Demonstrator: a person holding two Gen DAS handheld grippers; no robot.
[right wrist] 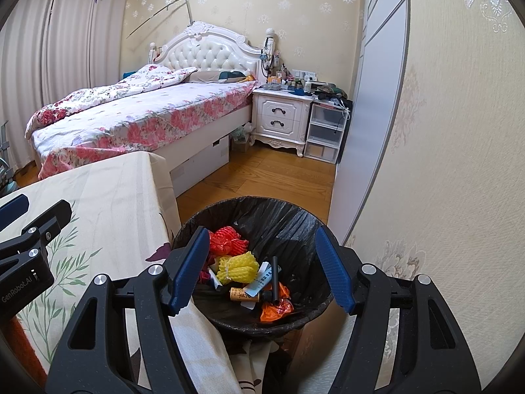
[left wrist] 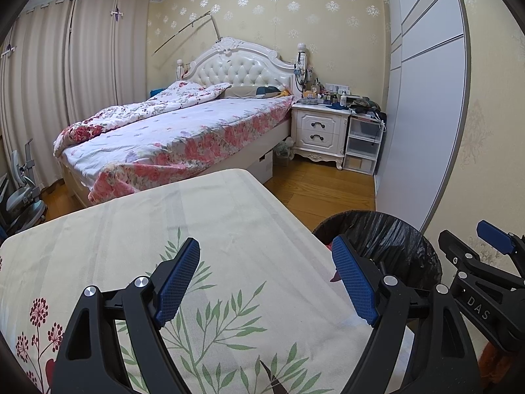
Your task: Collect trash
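A round bin lined with a black bag stands on the floor beside the table. In it lie a red foam net, a yellow foam net, an orange wrapper, a small brown bottle, a black stick and paper slips. My right gripper hovers over the bin, open, nothing between its blue pads. My left gripper is open above the cloth-covered table, holding nothing. The bin shows at the right of the left wrist view, with my right gripper beyond it.
The table's cream cloth with leaf and flower prints hangs down next to the bin. Behind are a bed, a white nightstand with clutter, plastic drawers, wood floor, a wardrobe and the wall at right.
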